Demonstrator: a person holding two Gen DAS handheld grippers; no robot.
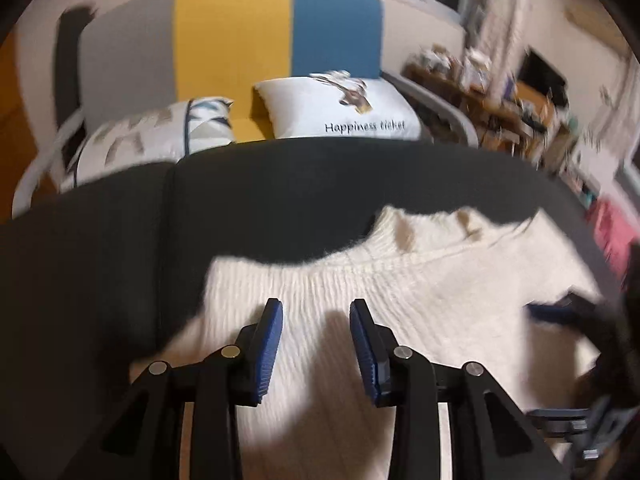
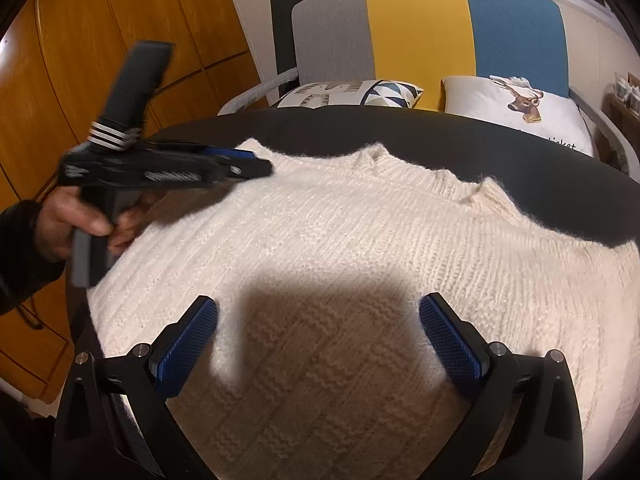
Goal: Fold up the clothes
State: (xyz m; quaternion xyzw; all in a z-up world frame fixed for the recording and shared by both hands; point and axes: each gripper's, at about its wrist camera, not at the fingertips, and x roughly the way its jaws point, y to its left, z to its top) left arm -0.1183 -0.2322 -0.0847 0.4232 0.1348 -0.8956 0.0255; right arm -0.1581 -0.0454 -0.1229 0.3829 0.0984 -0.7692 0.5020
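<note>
You are holding your left claw [image 1: 316, 308] partly open and empty over the white sweater [image 2: 340, 248] on the dark desk [image 1: 280, 184], its near edge at nine o'clock, while your right claw [image 2: 318, 312] is hanging wide open.

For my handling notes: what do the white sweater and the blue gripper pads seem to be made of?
Sweater: chunky, matte cream knit, probably wool or acrylic; ribbed rows and fuzzy edges show. Pads on the right gripper: blue, likely rubber or soft plastic, with a fine grid texture.
</note>
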